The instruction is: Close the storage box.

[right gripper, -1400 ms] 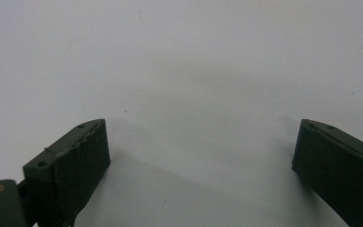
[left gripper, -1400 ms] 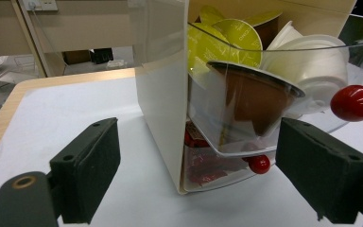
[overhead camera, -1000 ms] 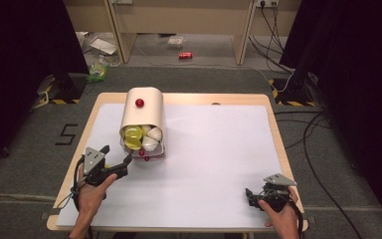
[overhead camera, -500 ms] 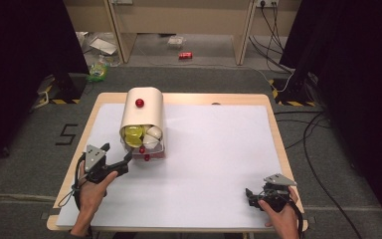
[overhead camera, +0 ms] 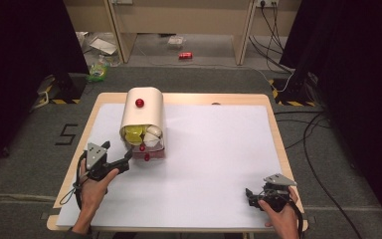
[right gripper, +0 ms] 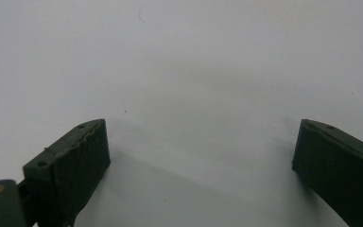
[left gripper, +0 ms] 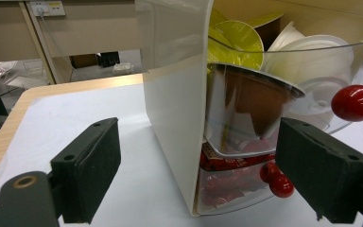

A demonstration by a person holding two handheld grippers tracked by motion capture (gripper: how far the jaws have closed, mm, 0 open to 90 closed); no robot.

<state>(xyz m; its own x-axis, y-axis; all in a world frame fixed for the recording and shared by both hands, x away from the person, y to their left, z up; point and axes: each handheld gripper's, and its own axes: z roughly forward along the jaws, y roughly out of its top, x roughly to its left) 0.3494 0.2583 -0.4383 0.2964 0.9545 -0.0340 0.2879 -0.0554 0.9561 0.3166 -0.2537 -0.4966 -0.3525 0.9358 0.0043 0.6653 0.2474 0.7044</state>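
A cream, round-topped pod box (overhead camera: 142,117) stands at the table's back left, with a red knob (overhead camera: 139,103) on top. Yellow pods (overhead camera: 132,133) and white pods (overhead camera: 152,135) fill its open front. Below them is a clear drawer of red sachets (left gripper: 227,182) with red knobs (left gripper: 276,179). My left gripper (overhead camera: 126,161) is open just in front of the box. In the left gripper view its jaws (left gripper: 203,175) straddle the box's front corner (left gripper: 175,132) without touching it. My right gripper (overhead camera: 249,197) rests open near the front right edge, above the bare white sheet (right gripper: 201,161).
A white sheet (overhead camera: 214,149) covers the wooden table (overhead camera: 238,98). Black curtains hang at both sides. On the floor beyond lie a red can (overhead camera: 185,55), litter at the left and cables (overhead camera: 308,124) at the right.
My left gripper has edged slightly forward toward the box's front. The right gripper has not moved.
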